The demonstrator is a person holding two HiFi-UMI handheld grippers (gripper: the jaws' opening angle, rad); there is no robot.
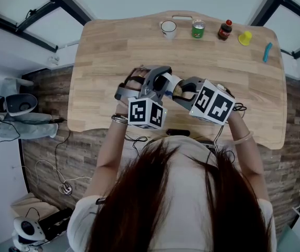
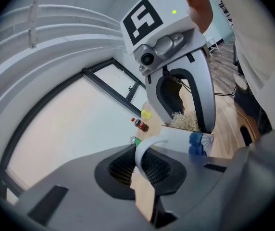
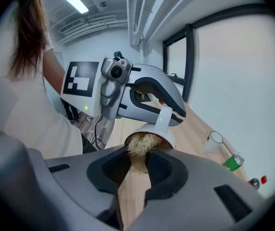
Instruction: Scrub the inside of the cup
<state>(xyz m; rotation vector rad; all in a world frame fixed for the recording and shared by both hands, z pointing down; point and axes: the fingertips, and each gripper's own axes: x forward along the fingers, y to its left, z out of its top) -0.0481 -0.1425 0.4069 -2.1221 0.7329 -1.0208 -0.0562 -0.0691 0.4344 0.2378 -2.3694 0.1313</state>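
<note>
My left tongs [image 2: 144, 165] are shut tight on the looped handle [image 2: 144, 150] of the white cup [image 2: 183, 139]. Only their view shows the blue print on the cup's wall. My right tongs [image 3: 136, 166] are clamped on the wooden brush [image 3: 131, 186], and their view looks straight into the cup's mouth, where the pale bristles [image 3: 140, 143] sit. The head view shows the cup held in the air between both tongs, over the near part of the wooden table [image 1: 113, 51]. It lies on its side, mouth toward my right tongs, with the brush in line with its long axis. A mug [image 1: 168, 29], a green can [image 1: 197, 29] and a bottle [image 1: 224, 30] stand along the far edge.
</note>
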